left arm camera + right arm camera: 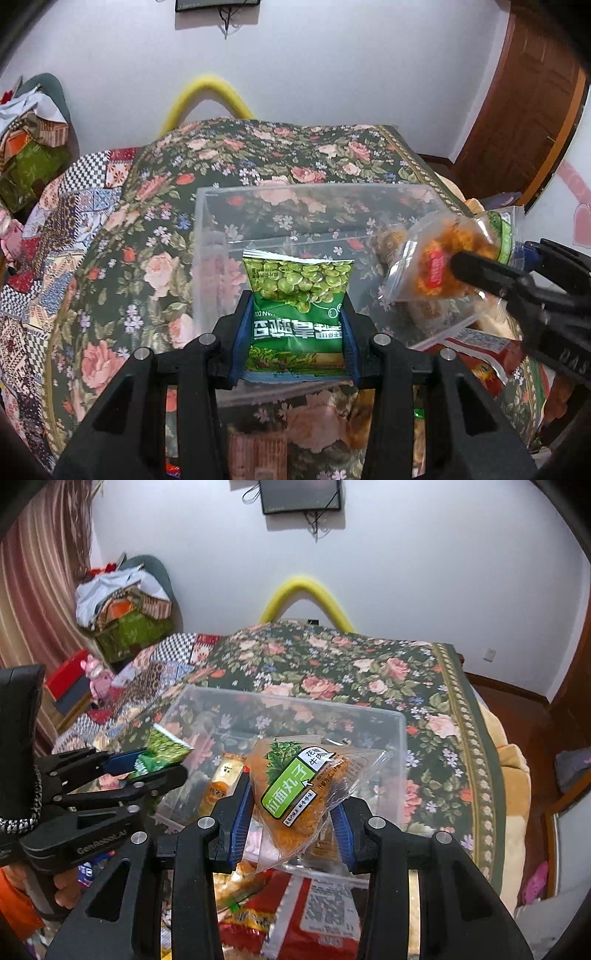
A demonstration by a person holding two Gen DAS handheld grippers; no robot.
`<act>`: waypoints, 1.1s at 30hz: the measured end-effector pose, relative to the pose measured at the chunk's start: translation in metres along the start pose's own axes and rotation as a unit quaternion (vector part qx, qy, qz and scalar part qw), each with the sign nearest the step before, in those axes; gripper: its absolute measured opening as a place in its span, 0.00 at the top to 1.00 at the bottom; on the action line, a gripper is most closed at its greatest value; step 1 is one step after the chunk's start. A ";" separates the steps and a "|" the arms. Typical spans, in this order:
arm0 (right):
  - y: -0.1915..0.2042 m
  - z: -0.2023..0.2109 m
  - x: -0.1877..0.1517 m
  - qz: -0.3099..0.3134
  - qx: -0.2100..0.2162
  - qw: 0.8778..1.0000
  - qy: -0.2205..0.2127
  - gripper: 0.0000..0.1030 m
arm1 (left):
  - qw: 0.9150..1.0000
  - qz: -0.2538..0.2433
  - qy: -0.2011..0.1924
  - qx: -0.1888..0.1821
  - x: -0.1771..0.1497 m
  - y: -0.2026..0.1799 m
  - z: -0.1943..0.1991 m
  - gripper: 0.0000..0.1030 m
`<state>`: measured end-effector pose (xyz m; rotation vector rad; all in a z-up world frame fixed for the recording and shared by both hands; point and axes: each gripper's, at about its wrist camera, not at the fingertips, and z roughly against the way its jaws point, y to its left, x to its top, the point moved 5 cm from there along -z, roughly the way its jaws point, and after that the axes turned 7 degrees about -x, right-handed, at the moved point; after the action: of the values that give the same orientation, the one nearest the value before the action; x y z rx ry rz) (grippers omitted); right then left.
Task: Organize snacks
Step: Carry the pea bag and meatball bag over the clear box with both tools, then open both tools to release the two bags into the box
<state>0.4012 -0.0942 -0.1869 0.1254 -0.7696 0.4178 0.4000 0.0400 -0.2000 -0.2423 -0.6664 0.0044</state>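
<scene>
Left gripper (297, 321) clamps the green pea packet (299, 295); right gripper (291, 808) clamps the orange noodle-ball bag (299, 786). Both hang above the clear bin (207, 236), bag at 3 o'clock. Risk: simultaneous release; packets may collide and miss the rim.

left hand-held gripper (297, 325) clamped; right hand-held gripper (293, 805) clamped

Two wrist fisheyes, close, facing forward and down, sharing the clear box (314, 221) (295, 716) on the bed (147, 221) (369, 672).

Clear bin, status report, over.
Left gripper shut on green pea packet. Right gripper shut on orange noodle-ball packet. Both over clear bin. Nothing blocking.
</scene>
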 end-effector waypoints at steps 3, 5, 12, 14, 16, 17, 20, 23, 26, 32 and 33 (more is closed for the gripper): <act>0.007 -0.010 -0.001 0.015 0.000 1.000 0.013 0.64 | 1.000 0.006 0.008 -0.002 0.000 0.002 -0.011 0.59; 0.009 -0.016 -0.003 0.020 0.000 1.000 0.021 0.64 | 1.000 0.008 0.011 -0.001 0.000 0.003 -0.016 0.59; 0.010 -0.033 -0.009 0.015 0.004 0.999 0.052 0.64 | 1.000 0.012 0.018 0.005 0.000 0.008 -0.027 0.59; 0.010 -0.036 -0.010 0.010 0.007 0.998 0.056 0.63 | 1.000 0.015 0.020 0.008 0.000 0.009 -0.029 0.59; 0.010 -0.038 -0.011 0.008 0.007 0.998 0.061 0.62 | 1.000 0.018 0.023 0.004 -0.001 0.010 -0.030 0.59; 0.010 -0.038 -0.012 0.005 0.008 0.998 0.063 0.61 | 1.000 0.021 0.023 0.003 -0.002 0.010 -0.029 0.58; 0.010 -0.039 -0.014 0.000 0.010 0.998 0.067 0.61 | 1.000 0.021 0.022 0.002 -0.003 0.010 -0.028 0.58; 0.009 -0.035 -0.014 0.000 0.004 0.998 0.060 0.58 | 1.000 0.015 0.019 0.002 -0.004 0.009 -0.021 0.57; 0.007 -0.027 -0.012 -0.005 0.001 0.999 0.050 0.51 | 1.000 0.006 0.013 0.001 -0.004 0.004 -0.010 0.57; 0.006 0.003 -0.005 -0.013 -0.011 1.000 0.015 0.42 | 1.000 -0.010 -0.013 -0.001 -0.004 -0.005 0.028 0.52; 0.007 0.011 -0.004 -0.011 -0.017 1.000 0.006 0.41 | 1.000 -0.011 -0.020 -0.001 -0.004 -0.005 0.036 0.50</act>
<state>0.3887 -0.0917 -0.1822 0.1005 -0.7627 0.3837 0.3744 0.0427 -0.1735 -0.2376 -0.7089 -0.0127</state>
